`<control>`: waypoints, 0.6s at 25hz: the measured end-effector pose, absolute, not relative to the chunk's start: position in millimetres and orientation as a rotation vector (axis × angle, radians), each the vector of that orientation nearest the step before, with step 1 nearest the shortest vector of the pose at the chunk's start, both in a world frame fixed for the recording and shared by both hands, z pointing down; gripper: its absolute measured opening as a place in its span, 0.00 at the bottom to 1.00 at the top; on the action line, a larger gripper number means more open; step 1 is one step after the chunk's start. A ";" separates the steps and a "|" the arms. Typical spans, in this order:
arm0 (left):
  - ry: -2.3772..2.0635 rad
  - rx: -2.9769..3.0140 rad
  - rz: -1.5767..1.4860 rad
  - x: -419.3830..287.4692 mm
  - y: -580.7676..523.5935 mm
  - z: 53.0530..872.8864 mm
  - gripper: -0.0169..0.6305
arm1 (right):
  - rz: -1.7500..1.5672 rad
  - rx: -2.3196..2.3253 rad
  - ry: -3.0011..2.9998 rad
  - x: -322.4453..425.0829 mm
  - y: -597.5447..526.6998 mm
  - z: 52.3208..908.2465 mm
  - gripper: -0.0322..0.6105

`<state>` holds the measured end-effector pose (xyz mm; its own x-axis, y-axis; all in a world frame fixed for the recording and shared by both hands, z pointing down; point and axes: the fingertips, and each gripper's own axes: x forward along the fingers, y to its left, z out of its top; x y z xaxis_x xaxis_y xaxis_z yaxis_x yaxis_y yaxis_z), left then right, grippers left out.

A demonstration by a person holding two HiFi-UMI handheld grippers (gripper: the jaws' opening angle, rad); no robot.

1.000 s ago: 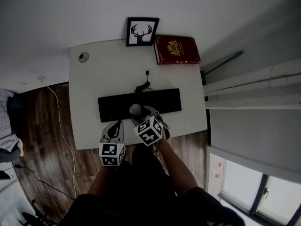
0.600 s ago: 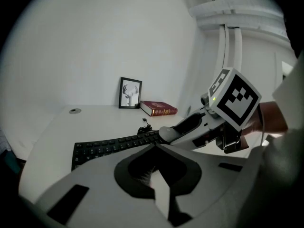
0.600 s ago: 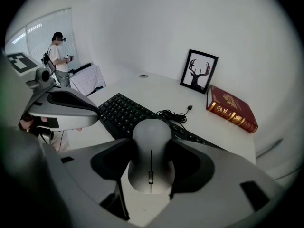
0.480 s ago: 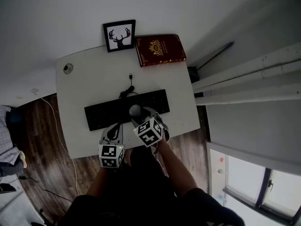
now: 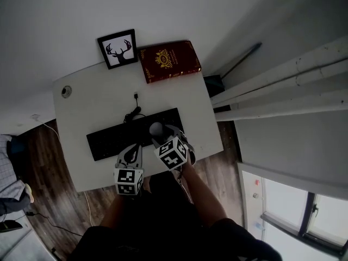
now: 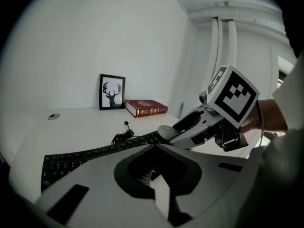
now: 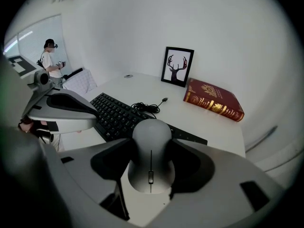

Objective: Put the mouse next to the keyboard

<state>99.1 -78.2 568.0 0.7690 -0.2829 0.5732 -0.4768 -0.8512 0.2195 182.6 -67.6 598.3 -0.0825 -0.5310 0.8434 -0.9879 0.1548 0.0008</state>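
A grey mouse (image 7: 151,151) sits between the jaws of my right gripper (image 7: 152,159), which is shut on it and holds it above the desk. In the head view the mouse (image 5: 156,128) hangs over the right part of the black keyboard (image 5: 117,138), with my right gripper (image 5: 161,135) behind it. The keyboard (image 7: 111,115) lies across the white desk (image 5: 98,110), its cable coiled behind it. My left gripper (image 5: 130,152) hovers just left of the right one, over the desk's front edge, shut and with nothing in it. From the left gripper view, the mouse (image 6: 166,131) shows to the right.
A framed deer picture (image 5: 117,49) and a red book (image 5: 168,61) stand at the back of the desk. A round cable hole (image 5: 66,91) is at the back left. Bare desk (image 5: 198,129) lies right of the keyboard. A person (image 7: 49,56) stands far off.
Both grippers have moved right along the desk, the mouse still in the right one; it now hangs over the keyboard's right part instead of its middle.
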 end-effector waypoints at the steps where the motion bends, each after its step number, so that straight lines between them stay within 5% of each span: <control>1: -0.579 2.613 0.768 104.3 -78.6 568.3 0.03 | 0.806 1.469 -1.712 187.0 -66.3 598.5 0.48; 15: -0.553 2.608 0.803 183.0 -65.5 575.9 0.03 | 0.856 1.509 -1.704 262.1 -52.8 604.9 0.48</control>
<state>183.0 -65.5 575.9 0.7623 -0.2597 0.5928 -0.4612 -0.8606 0.2160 262.1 -52.8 604.9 -0.0813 -0.5354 0.8407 -0.9941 0.1047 -0.0295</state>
